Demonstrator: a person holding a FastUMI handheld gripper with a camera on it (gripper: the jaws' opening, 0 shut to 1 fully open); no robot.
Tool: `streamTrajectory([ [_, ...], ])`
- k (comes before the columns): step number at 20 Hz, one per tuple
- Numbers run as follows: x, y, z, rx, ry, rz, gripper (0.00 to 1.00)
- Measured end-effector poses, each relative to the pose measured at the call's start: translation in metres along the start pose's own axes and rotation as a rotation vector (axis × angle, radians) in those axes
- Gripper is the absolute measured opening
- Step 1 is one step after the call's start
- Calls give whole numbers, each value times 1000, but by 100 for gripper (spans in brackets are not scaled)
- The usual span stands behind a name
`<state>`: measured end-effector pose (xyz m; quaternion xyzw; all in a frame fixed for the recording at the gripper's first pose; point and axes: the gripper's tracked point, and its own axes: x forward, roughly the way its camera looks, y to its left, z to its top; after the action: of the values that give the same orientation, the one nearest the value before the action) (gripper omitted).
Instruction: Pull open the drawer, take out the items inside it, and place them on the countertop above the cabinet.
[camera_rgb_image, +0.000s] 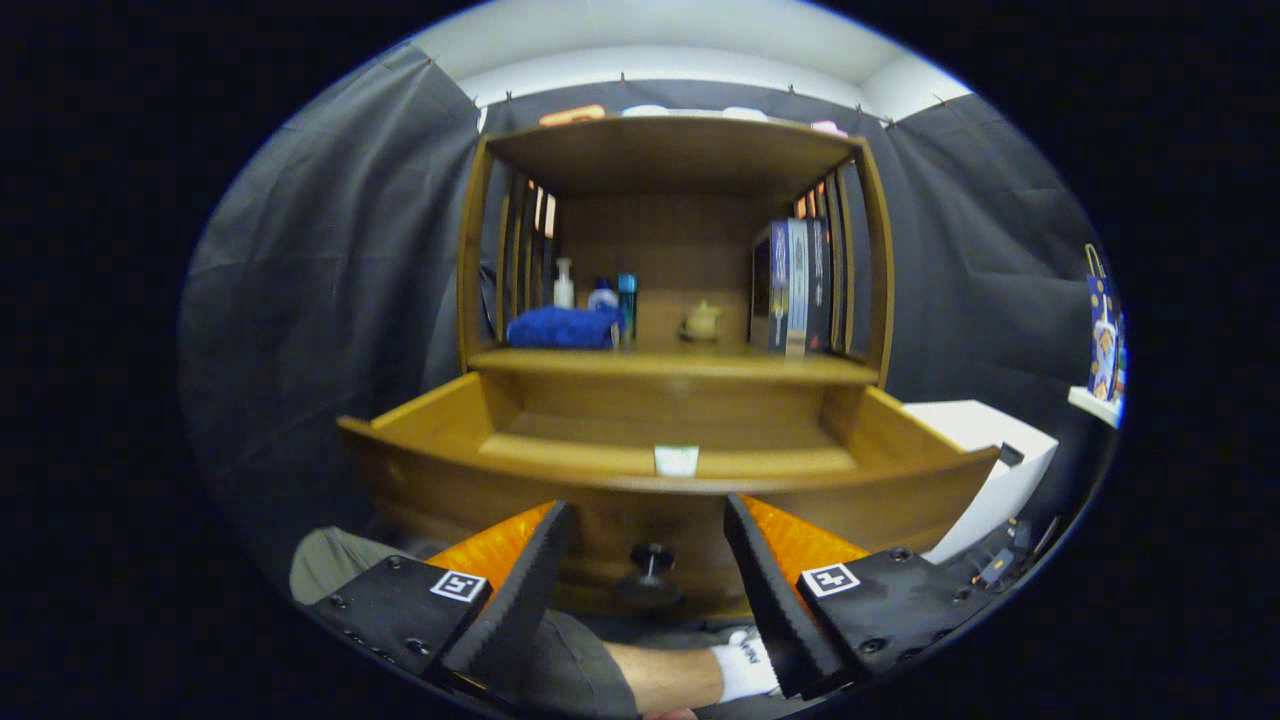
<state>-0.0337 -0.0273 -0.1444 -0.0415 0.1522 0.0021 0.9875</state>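
The wooden drawer (470, 480) of the cabinet stands pulled out toward me, its front panel just ahead of my fingers. A small dark round knob (651, 557) sits on that front, between my fingertips and a little beyond them. Inside the drawer a small white item (676, 460) with a green edge rests against the front wall. My gripper (648, 515) is open, nothing between its fingers. Above the drawer is the countertop (670, 365), a wooden shelf surface.
On the countertop lie a blue cloth (562, 328), several bottles (600, 295), a small teapot (701, 320) and upright books (795, 285). A white box (990, 450) stands right of the drawer. A person's leg and white sock (740, 670) are below my fingers.
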Motion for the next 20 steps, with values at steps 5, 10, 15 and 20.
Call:
streamTrajectory([
  [5,73,-9,108,-6,24,57,100],
  [10,161,-21,27,36,418,39,99],
  [15,170,-19,-71,69,750,5,100],
  [20,159,-19,-111,125,921,-2,92],
])
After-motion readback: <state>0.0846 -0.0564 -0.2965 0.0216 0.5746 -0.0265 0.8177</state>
